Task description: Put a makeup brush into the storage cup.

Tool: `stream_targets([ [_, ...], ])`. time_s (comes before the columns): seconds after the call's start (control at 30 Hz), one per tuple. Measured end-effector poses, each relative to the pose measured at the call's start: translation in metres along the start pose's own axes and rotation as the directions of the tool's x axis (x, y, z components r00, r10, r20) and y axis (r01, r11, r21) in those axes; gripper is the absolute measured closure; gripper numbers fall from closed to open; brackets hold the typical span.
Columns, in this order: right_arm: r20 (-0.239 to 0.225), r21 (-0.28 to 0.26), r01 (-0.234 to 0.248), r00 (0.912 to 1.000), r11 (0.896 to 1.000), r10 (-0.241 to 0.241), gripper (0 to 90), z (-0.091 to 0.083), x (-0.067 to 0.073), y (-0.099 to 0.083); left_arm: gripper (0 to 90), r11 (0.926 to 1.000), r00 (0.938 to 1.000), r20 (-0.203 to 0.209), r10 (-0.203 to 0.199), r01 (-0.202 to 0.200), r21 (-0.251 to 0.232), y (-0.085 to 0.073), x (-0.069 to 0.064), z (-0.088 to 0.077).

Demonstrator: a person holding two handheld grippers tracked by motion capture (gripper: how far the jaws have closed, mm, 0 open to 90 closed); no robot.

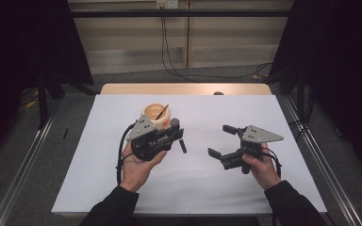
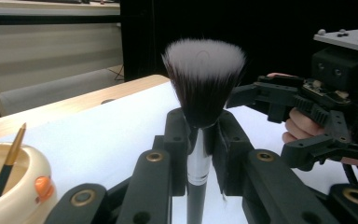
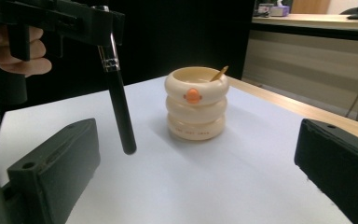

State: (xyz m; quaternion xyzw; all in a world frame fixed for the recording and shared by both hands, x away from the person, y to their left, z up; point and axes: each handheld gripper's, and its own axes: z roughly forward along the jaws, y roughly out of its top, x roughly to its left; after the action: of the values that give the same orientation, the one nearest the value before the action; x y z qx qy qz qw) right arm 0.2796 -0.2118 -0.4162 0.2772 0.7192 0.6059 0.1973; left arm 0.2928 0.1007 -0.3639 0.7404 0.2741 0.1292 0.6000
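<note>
**Midway: brush in the grip, not yet in the holder**

So far the table is carrying a cream holder just beyond the left gripper, and a thin pencil-like stick is already leaning inside it. The makeup brush is being clamped by its metal collar, bristles up and handle hanging free above the table. Dropping it into the holder is probably what is left. The left hand is cradling its tool from beneath. The right gripper, well apart from the holder, is standing wide open and empty, pointing toward the brush.
</note>
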Motion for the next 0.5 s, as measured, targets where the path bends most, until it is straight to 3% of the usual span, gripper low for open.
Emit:
stream_targets([
  [0.03,0.013,0.001,-0.007,0.9999,1.000,0.007,0.0,-0.002,0.000,-0.001,77.4,0.9999,0.9999,-0.008,-0.015,0.015,-0.005,0.000,-0.001,0.000],
  [0.07,0.027,-0.007,-0.008,0.9996,1.000,0.008,0.1,-0.003,0.000,-0.002,77.4,1.0000,0.9999,-0.014,-0.001,0.001,0.002,0.000,0.001,-0.001],
  [0.17,0.052,-0.005,-0.019,0.9984,1.000,0.019,0.1,-0.009,-0.001,-0.009,77.4,0.9998,0.9998,-0.007,-0.017,0.016,-0.007,0.001,0.001,0.000],
  [0.27,0.076,-0.014,-0.027,0.9967,1.000,0.028,0.4,-0.013,-0.002,-0.011,77.4,1.0000,0.9999,-0.013,-0.005,0.005,0.001,0.002,0.002,-0.002],
  [0.5,0.113,-0.006,-0.014,0.9935,1.000,0.015,0.6,-0.024,-0.003,-0.014,77.4,0.9999,0.9996,-0.027,-0.006,0.005,-0.009,0.005,0.008,-0.010],
])
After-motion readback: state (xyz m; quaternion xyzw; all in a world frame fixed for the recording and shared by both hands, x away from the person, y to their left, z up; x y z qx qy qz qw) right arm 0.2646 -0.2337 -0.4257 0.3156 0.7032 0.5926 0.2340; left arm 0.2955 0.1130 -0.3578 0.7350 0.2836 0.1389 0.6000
